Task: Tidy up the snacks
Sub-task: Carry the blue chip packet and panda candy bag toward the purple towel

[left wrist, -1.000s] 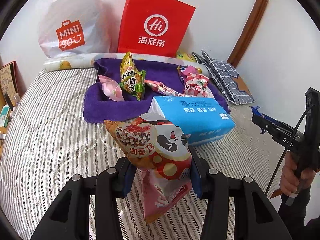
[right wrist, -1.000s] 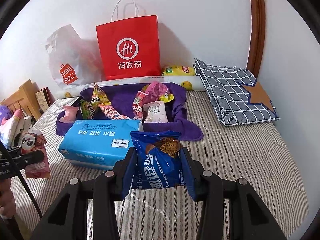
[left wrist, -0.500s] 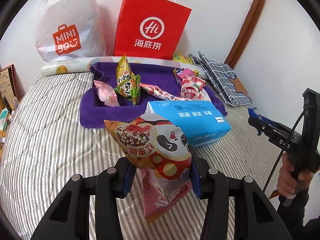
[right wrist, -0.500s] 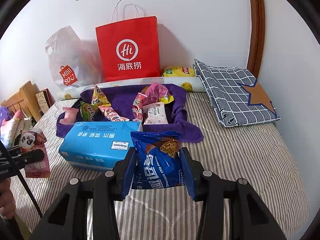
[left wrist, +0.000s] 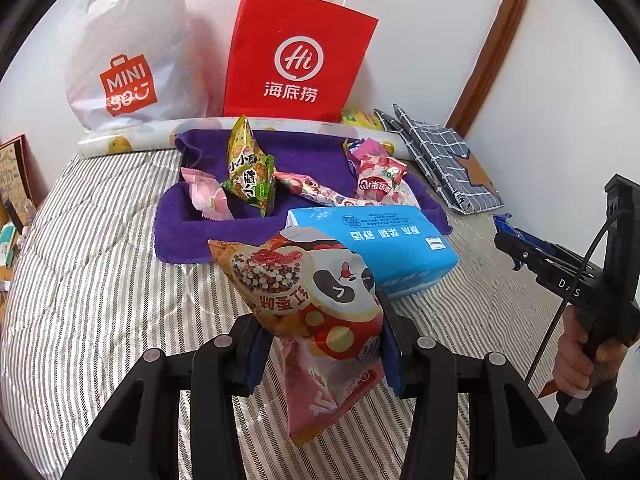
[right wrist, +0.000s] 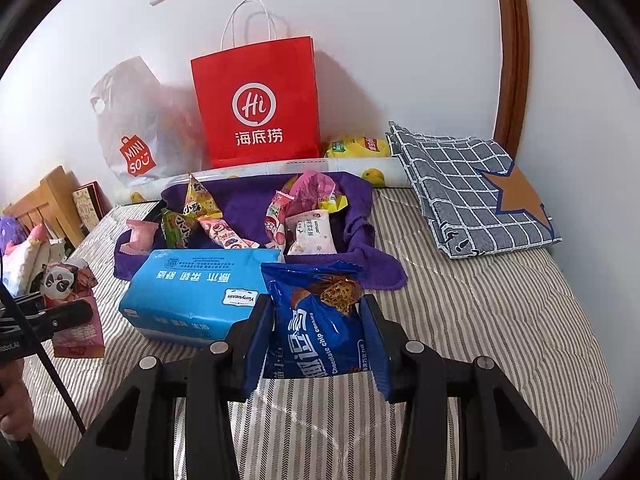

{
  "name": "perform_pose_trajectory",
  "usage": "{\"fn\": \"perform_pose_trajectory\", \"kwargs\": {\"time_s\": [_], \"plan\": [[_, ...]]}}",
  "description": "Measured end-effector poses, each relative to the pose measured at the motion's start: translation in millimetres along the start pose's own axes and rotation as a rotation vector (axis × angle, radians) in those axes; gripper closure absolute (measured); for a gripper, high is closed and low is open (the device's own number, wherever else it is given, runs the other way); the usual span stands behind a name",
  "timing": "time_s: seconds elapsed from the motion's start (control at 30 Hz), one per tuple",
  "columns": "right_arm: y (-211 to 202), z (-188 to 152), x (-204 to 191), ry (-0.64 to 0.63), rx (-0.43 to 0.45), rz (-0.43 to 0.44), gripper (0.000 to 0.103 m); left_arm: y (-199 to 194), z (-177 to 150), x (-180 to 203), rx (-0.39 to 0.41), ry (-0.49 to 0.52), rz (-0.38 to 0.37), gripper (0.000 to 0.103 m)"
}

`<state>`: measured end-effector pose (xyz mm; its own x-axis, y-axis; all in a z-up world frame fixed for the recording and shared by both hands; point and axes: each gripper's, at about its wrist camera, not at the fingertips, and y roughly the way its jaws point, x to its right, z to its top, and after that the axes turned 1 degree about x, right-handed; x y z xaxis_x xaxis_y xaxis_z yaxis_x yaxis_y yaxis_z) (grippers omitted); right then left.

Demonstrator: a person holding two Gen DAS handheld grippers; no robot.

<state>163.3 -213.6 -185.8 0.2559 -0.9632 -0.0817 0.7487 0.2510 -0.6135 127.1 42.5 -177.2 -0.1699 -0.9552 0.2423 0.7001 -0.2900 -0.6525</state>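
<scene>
Gripping snack bags, both tools tilt downward.

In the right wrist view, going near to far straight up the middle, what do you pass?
Right gripper shut on the blue cookie bag → purple towel with snacks on it → fruit-print roll → red paper bag against the wall.

Red paper bag (right wrist: pixel 256 104) says "Hi" plus 海底捞, white plastic bag (left wrist: pixel 128 52) says MINISO. Blue cookie pack (right wrist: pixel 316 320) reads "Chocolate chip cookies".
</scene>
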Motion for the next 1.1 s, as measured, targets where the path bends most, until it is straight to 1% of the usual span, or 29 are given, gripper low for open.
{"fn": "perform_pose_trajectory", "kwargs": {"time_s": [0.7,1.1], "plan": [[1,4,0,0.013,0.025,0.02,0.061,3,9,9,0.009,0.022,-0.008,0.056],[6,7,-2,0.015,0.019,0.026,0.061,8,12,11,0.006,0.031,-0.012,0.056]]}}
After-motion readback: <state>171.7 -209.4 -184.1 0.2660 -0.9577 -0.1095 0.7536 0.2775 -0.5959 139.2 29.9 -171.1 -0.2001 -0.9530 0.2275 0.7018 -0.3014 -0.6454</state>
